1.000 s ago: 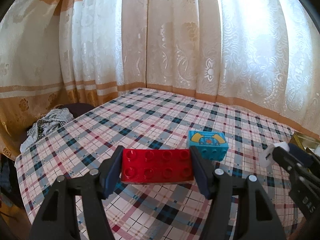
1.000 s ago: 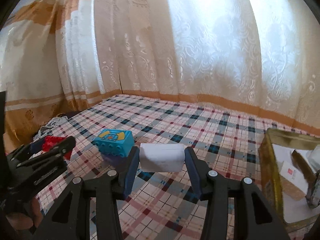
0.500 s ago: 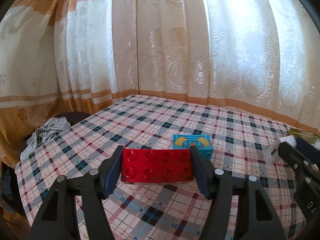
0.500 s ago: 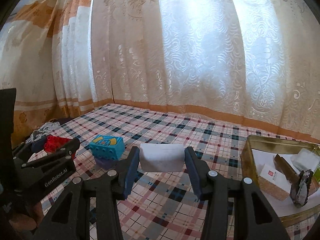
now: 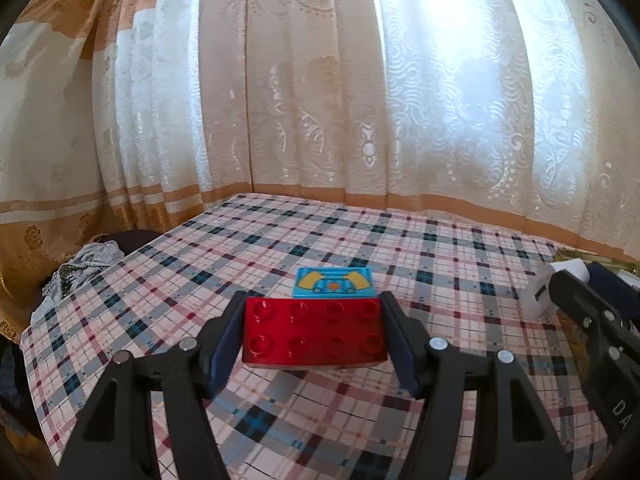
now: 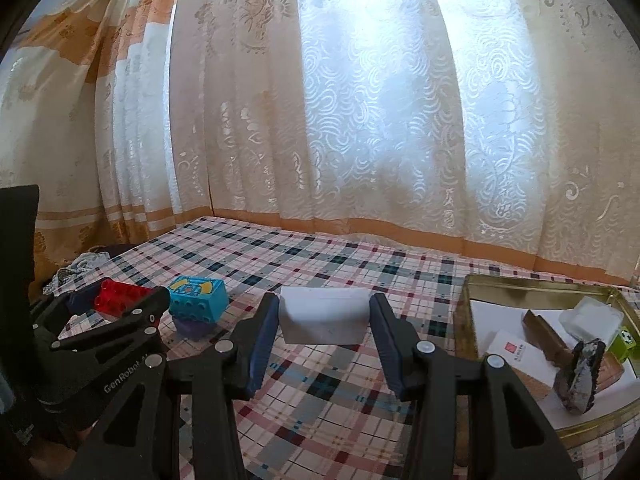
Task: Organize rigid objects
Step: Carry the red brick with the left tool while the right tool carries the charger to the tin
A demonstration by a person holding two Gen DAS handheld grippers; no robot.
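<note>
My left gripper (image 5: 314, 334) is shut on a flat red studded brick (image 5: 314, 332), held above the plaid cloth. Just beyond it a blue brick with a yellow print (image 5: 334, 283) sits on the table. My right gripper (image 6: 324, 320) is shut on a white block (image 6: 323, 314), also lifted off the cloth. In the right wrist view the left gripper (image 6: 116, 304) with the red brick (image 6: 116, 294) shows at the left, next to the blue brick (image 6: 198, 299). In the left wrist view the right gripper's white block (image 5: 554, 287) shows at the right edge.
A gold metal tin (image 6: 468, 304) at the right holds a white sheet, a brown piece, a white block, a green cube and a dark rough lump. The plaid-covered table (image 5: 280, 240) ends at lace curtains (image 5: 360, 100) behind. A crumpled cloth (image 5: 80, 268) lies off the left edge.
Both grippers moved across the table with their loads still held. The blue brick slid from right of the red brick to straight behind it. More of the tin's inside now shows.
</note>
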